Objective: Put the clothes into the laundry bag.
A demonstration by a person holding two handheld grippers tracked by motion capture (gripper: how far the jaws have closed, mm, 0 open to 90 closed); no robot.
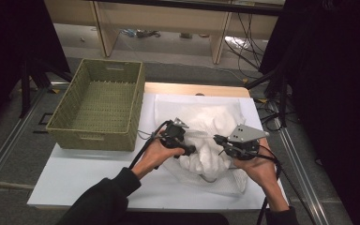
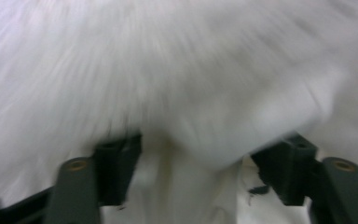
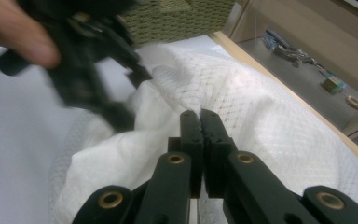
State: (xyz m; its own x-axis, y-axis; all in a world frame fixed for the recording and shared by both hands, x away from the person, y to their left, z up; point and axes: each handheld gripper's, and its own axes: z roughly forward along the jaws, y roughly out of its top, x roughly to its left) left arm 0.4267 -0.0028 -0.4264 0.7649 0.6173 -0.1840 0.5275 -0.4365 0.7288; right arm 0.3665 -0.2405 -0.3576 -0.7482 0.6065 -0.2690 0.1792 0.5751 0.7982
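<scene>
A white waffle-textured cloth (image 1: 211, 119) lies bunched on the white table top (image 1: 75, 176), heaped between my two grippers. My left gripper (image 1: 188, 146) presses into the heap from the left, and its jaws stand wide open with cloth (image 2: 177, 70) bulging between them (image 2: 205, 163). My right gripper (image 1: 218, 138) comes in from the right. Its jaws (image 3: 199, 116) are shut, pinching a crease of the cloth (image 3: 265, 107). The right gripper view also catches the left gripper (image 3: 130, 95), blurred and held by a hand, at the cloth's far side.
A green woven basket (image 1: 93, 138) stands at the table's back left, beside the cloth, also seen in the right gripper view (image 3: 177, 18). A wooden edge (image 1: 197, 89) borders the table's far side, with shelving and cables beyond. Bare white table lies at the front left.
</scene>
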